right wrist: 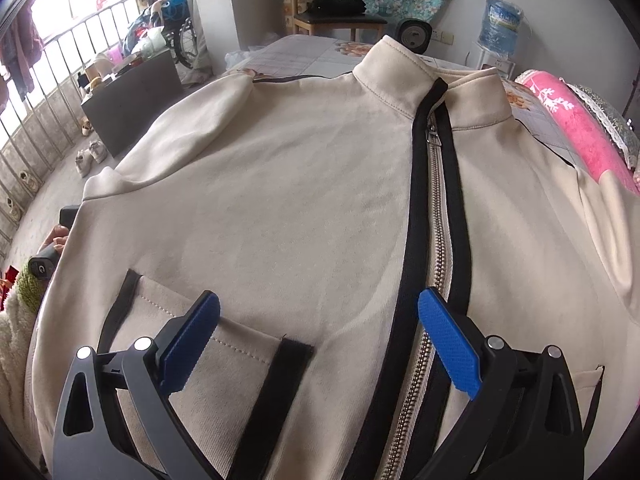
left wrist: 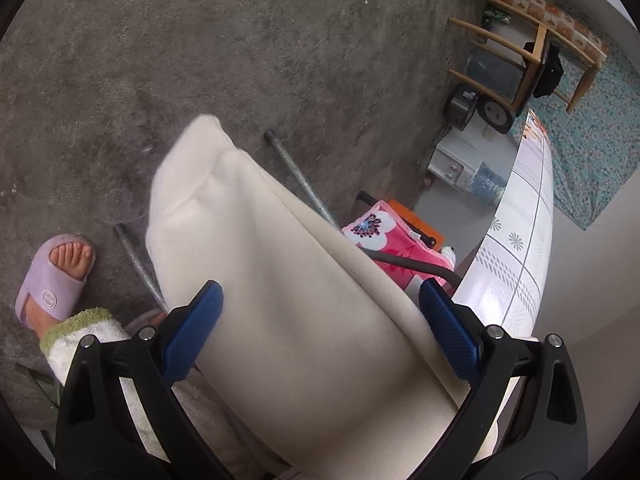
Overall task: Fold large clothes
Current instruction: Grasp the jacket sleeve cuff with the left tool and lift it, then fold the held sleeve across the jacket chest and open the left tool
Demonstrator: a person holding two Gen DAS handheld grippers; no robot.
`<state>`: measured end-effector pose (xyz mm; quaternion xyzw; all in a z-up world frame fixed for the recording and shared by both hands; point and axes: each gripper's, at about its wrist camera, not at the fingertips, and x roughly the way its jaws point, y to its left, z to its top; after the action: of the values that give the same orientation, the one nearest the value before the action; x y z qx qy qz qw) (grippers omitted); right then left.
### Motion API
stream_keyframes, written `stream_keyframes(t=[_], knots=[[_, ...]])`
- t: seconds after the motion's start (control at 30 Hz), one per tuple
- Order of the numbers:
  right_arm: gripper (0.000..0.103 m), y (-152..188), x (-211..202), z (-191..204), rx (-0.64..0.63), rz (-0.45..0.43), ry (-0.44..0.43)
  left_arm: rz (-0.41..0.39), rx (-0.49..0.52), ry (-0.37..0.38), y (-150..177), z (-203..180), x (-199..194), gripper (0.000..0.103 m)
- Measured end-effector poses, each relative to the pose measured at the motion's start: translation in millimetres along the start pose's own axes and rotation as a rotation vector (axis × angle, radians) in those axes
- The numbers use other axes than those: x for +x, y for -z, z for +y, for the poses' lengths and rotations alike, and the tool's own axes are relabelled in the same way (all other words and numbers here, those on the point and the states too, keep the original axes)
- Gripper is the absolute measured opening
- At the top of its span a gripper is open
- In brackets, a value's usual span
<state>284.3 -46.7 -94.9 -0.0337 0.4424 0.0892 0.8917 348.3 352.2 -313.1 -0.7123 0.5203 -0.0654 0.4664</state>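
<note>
On the table point(right wrist: 304, 54), front side up, lies the cream jacket point(right wrist: 260, 208) I am to fold, its collar point(right wrist: 400, 76) at the far end and its closed zipper point(right wrist: 438, 216) running from the collar toward me. My right tongs point(right wrist: 318, 344) stand wide and hold nothing; they hang just above the hem end of the jacket, 1 finger over the pocket point(right wrist: 208, 344) with its black trim, the other just beside the zipper. The sleeve point(left wrist: 256, 240) on the pocket side of the zipper hangs off the table edge toward the floor point(left wrist: 200, 40). My left tongs point(left wrist: 320, 320) are spread wide around that sleeve, 1 blue finger on each side of it; I cannot tell whether either finger touches the cloth, and the tongs do not pinch it. Beyond the sleeve's cuff I see my foot in a lilac slipper point(left wrist: 52, 280) and 2 metal legs point(left wrist: 300, 176) on the floor. A pink blanket point(right wrist: 580, 132) lies beside the jacket's other shoulder.

Judged stage: early, no fold made; the hanging sleeve likely comes first.

Risks, as I judge them:
- If the left tongs close on only 1 layer or near the cuff, the sleeve's weight may pull it out and it drops back.
- Lifting the sleeve without the right tongs pressing the body may drag the whole jacket off the table edge.
- Closing the right tongs over the zipper teeth may give a poor grip and skew the front.
</note>
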Motion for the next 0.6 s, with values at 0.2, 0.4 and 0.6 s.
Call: stream_keyframes(t=[0.2,0.4,0.6], knots=[[0.097,-1,1,-1,0.006,-0.003,0.004,-0.061,0.036,0.019,-2,-15,-17,0.044],[0.097,-6,-4,-9,0.026,-0.026,0.006,-0.142,0.168,-0.037,5,-50,-39,0.003],[0.097,-6,-18,-18,0.038,-0.057,0.007,-0.322,0.326,-0.123,26,-100,-84,0.002]])
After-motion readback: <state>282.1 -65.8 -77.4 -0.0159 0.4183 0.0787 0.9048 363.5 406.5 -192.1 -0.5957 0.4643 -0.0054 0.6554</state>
